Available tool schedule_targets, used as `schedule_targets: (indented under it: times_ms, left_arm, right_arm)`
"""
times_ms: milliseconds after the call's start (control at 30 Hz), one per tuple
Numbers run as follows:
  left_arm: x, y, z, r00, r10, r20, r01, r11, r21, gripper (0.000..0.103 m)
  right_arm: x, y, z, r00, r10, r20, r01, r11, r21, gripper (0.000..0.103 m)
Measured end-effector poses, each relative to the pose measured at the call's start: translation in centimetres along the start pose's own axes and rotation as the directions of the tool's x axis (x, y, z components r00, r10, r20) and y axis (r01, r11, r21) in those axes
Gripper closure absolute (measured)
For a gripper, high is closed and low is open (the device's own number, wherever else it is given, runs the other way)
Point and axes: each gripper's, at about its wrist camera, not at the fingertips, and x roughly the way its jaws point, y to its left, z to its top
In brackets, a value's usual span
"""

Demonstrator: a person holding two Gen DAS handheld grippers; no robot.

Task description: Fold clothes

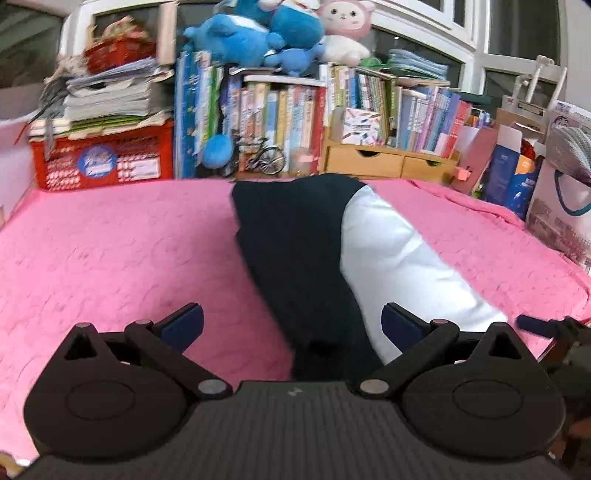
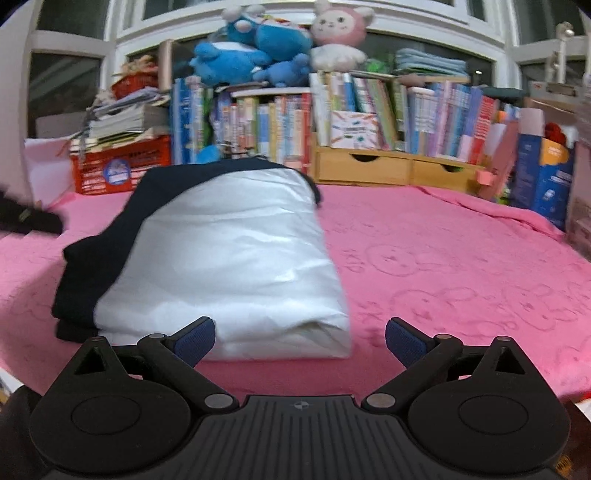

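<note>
A folded garment, white (image 2: 236, 258) with dark navy parts (image 2: 92, 266), lies on the pink blanket (image 2: 443, 258). In the left wrist view the same garment shows its navy side (image 1: 291, 251) beside the white panel (image 1: 395, 266). My left gripper (image 1: 291, 328) is open, just above the garment's near end, with nothing held. My right gripper (image 2: 299, 343) is open too, its left pad (image 2: 195, 339) in front of the white fold's near edge. The tip of the right gripper (image 1: 535, 325) shows at the right edge of the left wrist view.
The pink blanket (image 1: 110, 258) covers the whole work surface. Along the back stand a red crate (image 1: 103, 158) with stacked papers, rows of books (image 1: 280, 118), a wooden drawer unit (image 1: 388, 162), plush toys (image 1: 258, 33) and boxes and bags (image 1: 524, 173) at the right.
</note>
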Motion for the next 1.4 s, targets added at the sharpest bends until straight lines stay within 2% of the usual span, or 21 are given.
schedule_targets:
  times_ms: [133,200,300,367,500,633,667,700,733,800,1000,1300,1333,1367,1400]
  left_arm:
    - [3.8,-1.5,-0.5,0.992,0.094,-0.087,-0.087,0.993,0.076,0.0]
    - [5.6,-1.4,-1.7,0.978,0.15,-0.148,-0.133,0.984,0.119,0.0]
    - [5.7,0.1,-2.7,0.983,0.088,-0.164,-0.083,0.996,0.033,0.0]
    - [5.5,0.8,-2.8,0.984,0.064,-0.166,-0.064,0.998,0.003,0.0]
    - [5.2,0.4,-3.0,0.984,0.084,-0.158,-0.08,0.996,0.032,0.0]
    - [5.1,0.5,-3.1,0.985,0.086,-0.148,-0.081,0.996,0.038,0.0]
    - [5.1,0.4,-3.1,0.985,0.085,-0.148,-0.08,0.996,0.04,0.0]
    - [5.2,0.4,-3.0,0.985,0.084,-0.148,-0.079,0.996,0.042,0.0]
    - [5.1,0.5,-3.0,0.986,0.078,-0.149,-0.072,0.996,0.045,0.0]
    - [5.1,0.5,-3.0,0.987,0.072,-0.144,-0.064,0.996,0.055,0.0]
    - [5.1,0.8,-3.1,0.99,0.052,-0.132,-0.043,0.996,0.075,0.0]
    - [4.8,1.7,-3.1,0.99,-0.021,-0.137,0.037,0.992,0.117,0.0]
    - [4.8,1.8,-3.1,0.99,-0.028,-0.139,0.045,0.992,0.12,0.0]
    - [4.7,1.9,-3.1,0.99,-0.033,-0.14,0.05,0.991,0.121,0.0]
    - [4.7,2.0,-3.0,0.989,-0.027,-0.142,0.044,0.991,0.124,0.0]
  right_arm:
    - [0.3,2.0,-0.1,1.0,0.011,0.011,-0.009,0.994,-0.105,0.002]
    - [0.4,2.5,-0.7,0.998,-0.06,0.027,0.064,0.981,-0.184,0.002]
    - [0.7,1.8,-1.4,0.981,-0.188,0.057,0.196,0.958,-0.21,0.002]
    - [0.9,0.6,-1.5,0.969,-0.235,0.068,0.244,0.955,-0.171,0.002]
    - [2.3,-0.5,-1.4,0.971,-0.224,0.085,0.232,0.966,-0.11,0.002]
    - [4.5,0.8,-1.7,0.964,-0.233,0.129,0.25,0.959,-0.131,0.005]
    - [4.9,0.9,-1.7,0.962,-0.234,0.14,0.252,0.96,-0.124,0.017]
    - [5.2,0.7,-1.4,0.962,-0.238,0.136,0.254,0.961,-0.108,0.042]
    - [5.2,0.1,-1.2,0.961,-0.24,0.137,0.253,0.964,-0.08,0.05]
    - [5.1,-1.0,-0.8,0.96,-0.244,0.138,0.249,0.968,-0.023,0.05]
    - [3.5,0.1,-1.4,0.936,-0.297,0.189,0.32,0.942,-0.103,0.049]
    - [1.0,-0.7,-3.0,0.951,-0.286,0.114,0.297,0.951,-0.091,0.043]
    - [0.8,-0.6,-3.2,0.956,-0.277,0.09,0.285,0.954,-0.089,0.047]
    - [0.7,-0.5,-3.3,0.967,-0.248,0.064,0.253,0.964,-0.079,0.065]
    - [0.5,-0.1,-3.3,0.975,-0.217,0.047,0.219,0.974,-0.061,0.088]
